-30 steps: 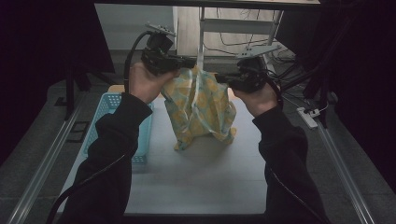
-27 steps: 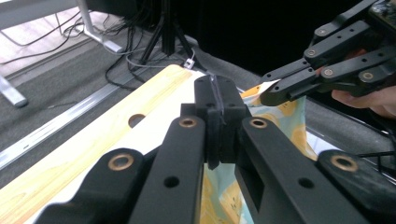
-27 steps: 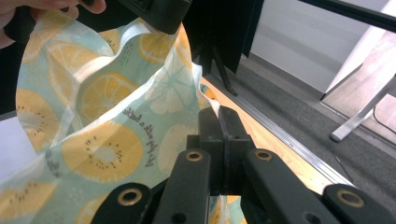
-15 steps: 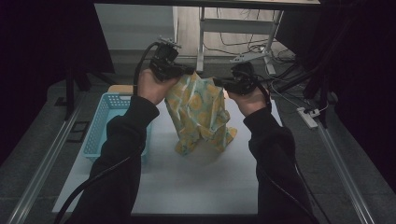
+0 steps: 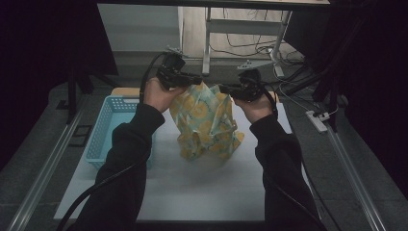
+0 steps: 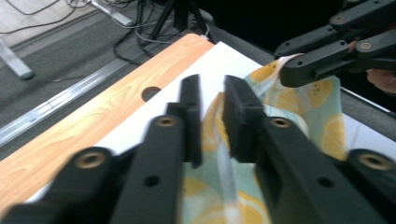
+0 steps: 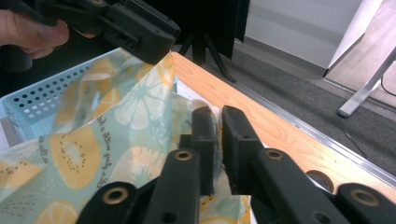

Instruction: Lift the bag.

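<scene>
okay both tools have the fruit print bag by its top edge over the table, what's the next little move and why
Probably open both and lift away. The bag already rests bunched on the white table, and the jaws of the left tool and right tool have just been opening, gaps showing around the fabric.

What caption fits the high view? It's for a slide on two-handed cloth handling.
Two hand-held grippers, left gripper and right gripper, lower a fruit-print cloth onto the white table.
</scene>
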A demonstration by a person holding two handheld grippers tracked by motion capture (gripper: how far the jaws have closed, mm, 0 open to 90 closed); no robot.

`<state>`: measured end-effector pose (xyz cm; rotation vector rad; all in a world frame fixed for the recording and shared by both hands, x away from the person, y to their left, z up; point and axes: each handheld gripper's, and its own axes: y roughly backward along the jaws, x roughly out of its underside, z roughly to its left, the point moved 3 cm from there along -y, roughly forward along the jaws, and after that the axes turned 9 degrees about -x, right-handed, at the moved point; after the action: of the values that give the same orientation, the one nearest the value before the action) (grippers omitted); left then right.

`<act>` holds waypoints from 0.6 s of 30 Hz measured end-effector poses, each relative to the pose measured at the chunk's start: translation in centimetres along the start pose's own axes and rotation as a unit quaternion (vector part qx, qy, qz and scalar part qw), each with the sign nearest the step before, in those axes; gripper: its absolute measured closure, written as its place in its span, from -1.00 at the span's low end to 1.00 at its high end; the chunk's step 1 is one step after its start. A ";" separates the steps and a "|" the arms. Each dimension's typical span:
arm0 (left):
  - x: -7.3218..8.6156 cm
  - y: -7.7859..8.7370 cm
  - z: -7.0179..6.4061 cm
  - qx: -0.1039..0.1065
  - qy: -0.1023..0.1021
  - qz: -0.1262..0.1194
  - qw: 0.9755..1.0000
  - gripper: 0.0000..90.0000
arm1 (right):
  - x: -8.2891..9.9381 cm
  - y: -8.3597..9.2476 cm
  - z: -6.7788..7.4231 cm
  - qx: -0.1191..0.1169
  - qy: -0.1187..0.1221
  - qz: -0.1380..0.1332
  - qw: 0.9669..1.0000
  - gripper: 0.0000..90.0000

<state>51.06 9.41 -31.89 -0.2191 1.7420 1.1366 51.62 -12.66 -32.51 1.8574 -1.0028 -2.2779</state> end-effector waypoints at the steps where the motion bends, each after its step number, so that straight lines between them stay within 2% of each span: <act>1: 0.1 0.1 0.0 0.004 -0.002 0.000 1.000 0.48 | 0.1 0.1 0.1 -0.001 0.001 -0.001 1.000 0.71; 4: 0.6 0.5 0.0 0.009 -0.002 -0.003 1.000 0.25 | 0.2 0.3 0.2 -0.005 0.000 -0.005 1.000 0.53; 9: 1.7 1.2 0.0 0.014 -0.020 -0.013 1.000 -0.14 | 0.3 0.9 0.9 -0.015 -0.001 -0.007 1.000 0.21; 13: 2.8 1.9 0.1 0.003 -0.034 -0.012 0.999 -0.43 | 0.4 1.1 1.4 -0.022 0.001 -0.009 1.000 -0.01; 18: 4.2 2.9 0.5 0.009 -0.021 -0.006 1.000 -0.63 | 1.0 1.2 1.9 -0.026 0.000 -0.009 1.000 -0.28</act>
<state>47.65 12.78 -33.60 -0.1940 1.7106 1.1094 49.23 -13.12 -32.63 1.8548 -0.9228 -2.2897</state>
